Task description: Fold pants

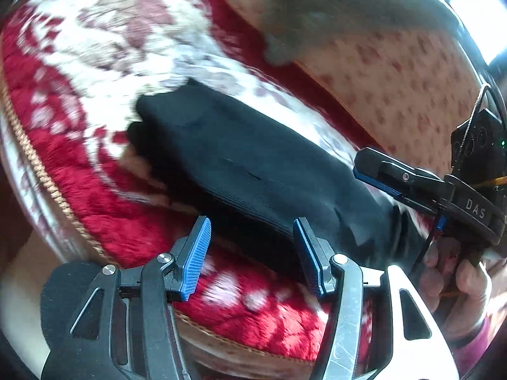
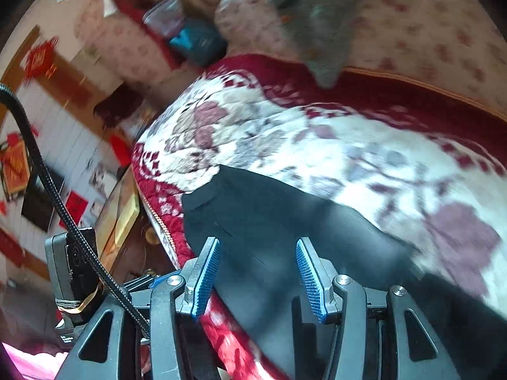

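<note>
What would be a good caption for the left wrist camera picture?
Open left gripper hovers by black pants lying on a red floral blanket, right gripper alongside.

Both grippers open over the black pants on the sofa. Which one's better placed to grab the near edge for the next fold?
Probably left. The left gripper is open, straddling the pants' near edge; the right gripper hovers over mid-fabric.

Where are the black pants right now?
The black pants lie on the red flowery blanket, just ahead of both open grippers, left and right.

Both wrist cams close, facing pants (image 1: pixel 253 164) (shared, opp. sides).
</note>
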`<state>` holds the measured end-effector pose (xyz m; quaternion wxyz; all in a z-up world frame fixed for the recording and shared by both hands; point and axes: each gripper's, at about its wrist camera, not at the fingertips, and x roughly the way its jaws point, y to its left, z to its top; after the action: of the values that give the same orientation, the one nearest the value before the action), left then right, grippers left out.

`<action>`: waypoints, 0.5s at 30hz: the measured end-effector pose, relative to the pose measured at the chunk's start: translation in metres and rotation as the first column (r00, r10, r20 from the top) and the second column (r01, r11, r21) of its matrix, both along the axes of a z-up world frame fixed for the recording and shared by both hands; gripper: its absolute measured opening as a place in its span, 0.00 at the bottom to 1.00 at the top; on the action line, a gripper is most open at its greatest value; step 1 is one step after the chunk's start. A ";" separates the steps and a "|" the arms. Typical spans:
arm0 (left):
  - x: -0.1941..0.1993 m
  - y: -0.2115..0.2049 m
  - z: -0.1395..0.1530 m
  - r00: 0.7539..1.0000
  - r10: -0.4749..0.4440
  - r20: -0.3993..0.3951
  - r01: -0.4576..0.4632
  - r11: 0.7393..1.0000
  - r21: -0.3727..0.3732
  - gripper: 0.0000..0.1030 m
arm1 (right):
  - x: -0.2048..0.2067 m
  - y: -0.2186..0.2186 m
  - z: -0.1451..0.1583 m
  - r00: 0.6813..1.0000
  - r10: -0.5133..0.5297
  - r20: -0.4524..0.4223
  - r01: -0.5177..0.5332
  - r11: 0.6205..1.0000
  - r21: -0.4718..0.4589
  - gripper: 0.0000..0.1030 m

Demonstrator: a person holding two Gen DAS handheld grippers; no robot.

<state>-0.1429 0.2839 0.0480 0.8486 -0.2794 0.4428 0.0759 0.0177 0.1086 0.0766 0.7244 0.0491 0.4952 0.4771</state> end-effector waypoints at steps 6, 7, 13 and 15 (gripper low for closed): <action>-0.001 0.030 -0.008 0.993 0.119 -0.002 -0.119 0.992 -0.052 0.53 | 0.019 0.068 -0.011 0.996 0.085 0.007 -0.084 0.995 -0.059 0.57; 0.000 0.034 -0.010 0.991 0.137 -0.004 -0.137 0.989 -0.057 0.53 | 0.023 0.081 -0.013 0.995 0.101 0.011 -0.099 0.992 -0.073 0.58; 0.007 0.049 -0.020 0.981 0.194 -0.014 -0.195 0.976 -0.095 0.57 | 0.041 0.137 -0.024 0.983 0.180 0.024 -0.175 0.974 -0.141 0.58; 0.009 0.053 -0.027 0.977 0.210 -0.025 -0.211 0.972 -0.107 0.57 | 0.043 0.151 -0.028 0.978 0.207 0.021 -0.201 0.967 -0.156 0.58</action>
<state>-0.1340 0.3366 0.0214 0.8162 -0.3704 0.4199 0.1429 0.0607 0.2597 0.0484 0.6824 -0.0667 0.5190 0.5104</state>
